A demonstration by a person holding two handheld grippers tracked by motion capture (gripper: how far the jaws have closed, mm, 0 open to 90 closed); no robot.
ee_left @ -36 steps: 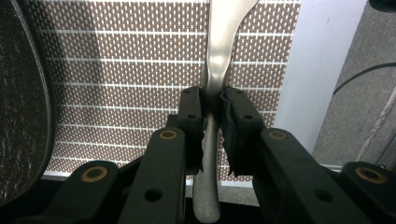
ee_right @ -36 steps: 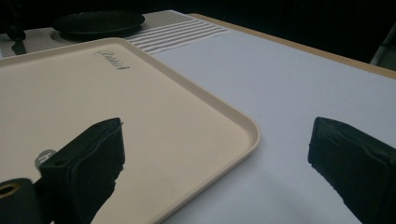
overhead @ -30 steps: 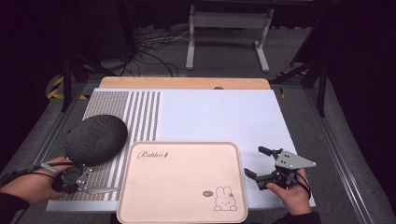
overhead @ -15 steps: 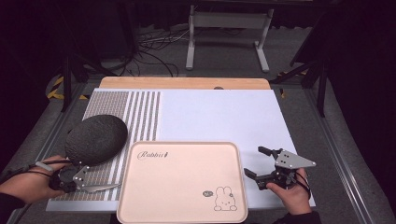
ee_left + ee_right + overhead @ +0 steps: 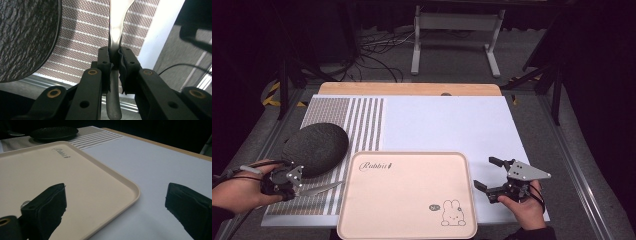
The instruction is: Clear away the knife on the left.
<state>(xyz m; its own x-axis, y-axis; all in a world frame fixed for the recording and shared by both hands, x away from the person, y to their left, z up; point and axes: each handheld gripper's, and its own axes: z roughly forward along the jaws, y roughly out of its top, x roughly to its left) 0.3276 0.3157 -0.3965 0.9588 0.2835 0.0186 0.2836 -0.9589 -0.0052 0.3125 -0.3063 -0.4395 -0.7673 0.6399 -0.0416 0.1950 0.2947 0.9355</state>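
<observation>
The knife (image 5: 319, 189) lies low over the striped mat (image 5: 357, 117) at the near left of the table, its blade pointing right toward the pink tray (image 5: 407, 195). The left gripper (image 5: 287, 184) has it clamped by the handle; in the left gripper view the two jaws press tight on the metal shaft (image 5: 115, 47), with the handle end hanging out below them. Just beyond the gripper, on the far side, sits a dark grey plate (image 5: 316, 148), resting on the mat. The tray sits at the near middle, printed with a small rabbit (image 5: 452, 214) in its near right corner. To the right of the tray, the right gripper (image 5: 490, 173) hovers over the white sheet (image 5: 447, 122) with its jaws spread wide and nothing between them, one jaw over the tray's rim.
</observation>
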